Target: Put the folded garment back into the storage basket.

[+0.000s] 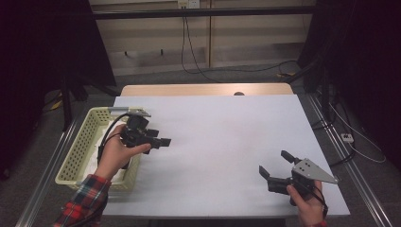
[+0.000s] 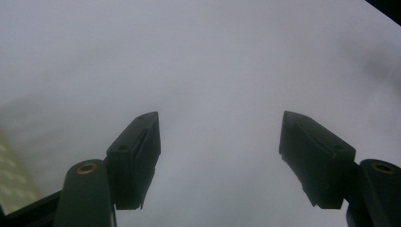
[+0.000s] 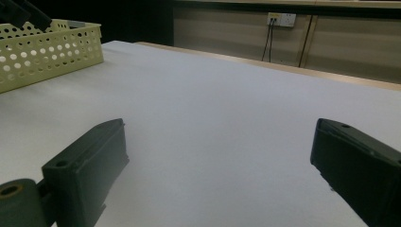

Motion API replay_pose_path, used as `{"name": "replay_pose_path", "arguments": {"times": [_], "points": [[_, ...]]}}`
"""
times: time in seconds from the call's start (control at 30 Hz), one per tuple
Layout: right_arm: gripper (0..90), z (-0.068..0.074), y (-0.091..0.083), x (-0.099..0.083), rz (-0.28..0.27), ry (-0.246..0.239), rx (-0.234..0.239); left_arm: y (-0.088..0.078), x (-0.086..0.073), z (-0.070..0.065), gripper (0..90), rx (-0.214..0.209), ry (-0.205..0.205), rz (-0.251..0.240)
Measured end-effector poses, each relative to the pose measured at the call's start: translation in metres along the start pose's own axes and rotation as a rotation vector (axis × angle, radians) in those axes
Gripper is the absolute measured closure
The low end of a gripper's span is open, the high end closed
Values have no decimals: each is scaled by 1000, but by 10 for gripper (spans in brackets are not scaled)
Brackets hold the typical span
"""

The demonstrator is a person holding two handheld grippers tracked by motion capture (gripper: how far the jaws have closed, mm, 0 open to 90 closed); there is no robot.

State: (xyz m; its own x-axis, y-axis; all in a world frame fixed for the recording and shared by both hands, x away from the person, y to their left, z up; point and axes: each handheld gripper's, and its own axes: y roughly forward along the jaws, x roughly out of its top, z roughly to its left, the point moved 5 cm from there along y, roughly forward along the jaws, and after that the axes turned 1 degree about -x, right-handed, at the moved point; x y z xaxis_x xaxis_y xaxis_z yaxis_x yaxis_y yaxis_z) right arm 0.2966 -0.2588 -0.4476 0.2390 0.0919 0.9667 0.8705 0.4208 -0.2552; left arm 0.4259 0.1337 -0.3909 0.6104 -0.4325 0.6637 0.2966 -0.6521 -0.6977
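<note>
My left gripper (image 1: 160, 137) hovers over the left part of the white table (image 1: 222, 137), just right of a pale yellow perforated basket (image 1: 87, 127). In the left gripper view its jaws (image 2: 220, 118) stand apart over bare white tabletop, nothing between them. My right gripper (image 1: 274, 161) sits near the table's front right corner, held by a hand, a grey three-cornered plate (image 1: 313, 171) on top. Its jaws (image 3: 221, 125) are open and empty, pointing across the table toward the basket (image 3: 47, 52).
Something white lies inside the basket (image 1: 100, 142). A plaid sleeve (image 1: 82, 201) comes in at the bottom left. A wooden strip (image 1: 203, 90) runs along the table's far edge. Cables (image 1: 189, 52) hang from a wall socket behind.
</note>
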Motion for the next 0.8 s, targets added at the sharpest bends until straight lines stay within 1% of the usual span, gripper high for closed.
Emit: {"name": "replay_pose_path", "arguments": {"times": [0.1, 0.23, 0.3, 0.33, 0.37, 0.4, 0.43, 0.47, 0.53, 0.63, 0.73, 0.8], "points": [[37, 0, 0, 0, 1, -2, 2, 8, -6, -7, 305, -21, 9, 9], [37, 0, -1, 1, -1, -1, 2, 16, -12, -15, 303, -54, 8, 9], [37, -1, -1, 0, -2, -4, 1, 19, -15, -19, 301, -66, 11, 7], [37, -1, -1, 0, -2, -3, 1, 19, -17, -20, 297, -64, 19, 10], [37, -1, -1, 0, -2, -2, 0, 20, -19, -22, 294, -77, 16, 0], [37, -1, -1, 0, -1, -2, 1, 22, -22, -23, 295, -90, 4, -9], [37, -2, -1, 0, 1, -2, 1, 24, -25, -25, 294, -96, -5, -10], [37, -2, -1, 0, 2, -2, 1, 25, -28, -26, 294, -101, 1, -3], [37, -1, -1, 0, 3, 6, 1, 28, -35, -29, 296, -106, 0, -2], [37, 0, -1, 0, 3, 2, 3, 32, -43, -32, 297, -107, 5, -1], [37, -1, -1, -1, 4, 1, 2, 35, -49, -35, 295, -123, 3, -10], [37, -1, -1, -1, 7, 2, 1, 35, -54, -36, 293, -121, 8, -10]]}}
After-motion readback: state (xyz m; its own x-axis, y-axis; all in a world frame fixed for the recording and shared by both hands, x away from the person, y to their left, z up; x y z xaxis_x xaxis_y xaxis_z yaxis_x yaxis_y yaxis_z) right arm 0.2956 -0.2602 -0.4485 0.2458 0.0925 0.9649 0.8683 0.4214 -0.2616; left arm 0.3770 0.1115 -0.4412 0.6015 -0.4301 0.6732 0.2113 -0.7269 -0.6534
